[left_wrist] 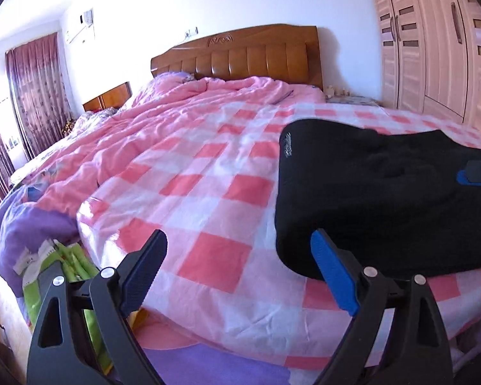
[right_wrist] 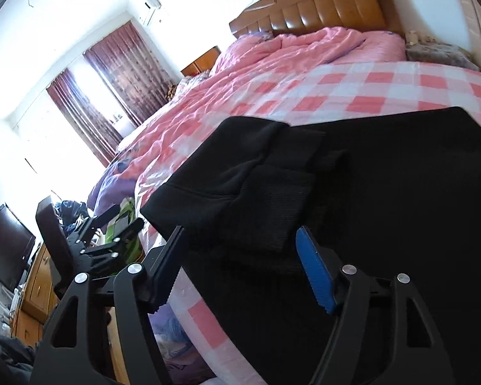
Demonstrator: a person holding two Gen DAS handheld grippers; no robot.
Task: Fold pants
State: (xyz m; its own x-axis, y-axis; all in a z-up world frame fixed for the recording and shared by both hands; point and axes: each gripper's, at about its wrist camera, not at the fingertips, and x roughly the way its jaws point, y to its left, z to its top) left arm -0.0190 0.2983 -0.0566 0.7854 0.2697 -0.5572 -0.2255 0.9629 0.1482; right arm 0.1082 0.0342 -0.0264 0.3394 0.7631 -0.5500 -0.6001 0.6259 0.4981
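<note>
Already the black pants point(left_wrist: 384, 199) lie folded on the checked bedspread point(left_wrist: 208, 173) at right — left gripper point(left_wrist: 240, 276) and right gripper point(right_wrist: 240, 266) both spread, empty — perhaps a last fold left.

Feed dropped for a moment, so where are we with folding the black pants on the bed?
Already done: the black pants lie on the checked bed cover, doubled over into a compact stack with layered edges. In hand: nothing. The left tool is open over the cover beside the stack; the right tool is open around its near edge, not gripping. Left: perhaps one last fold or tidy.
</note>
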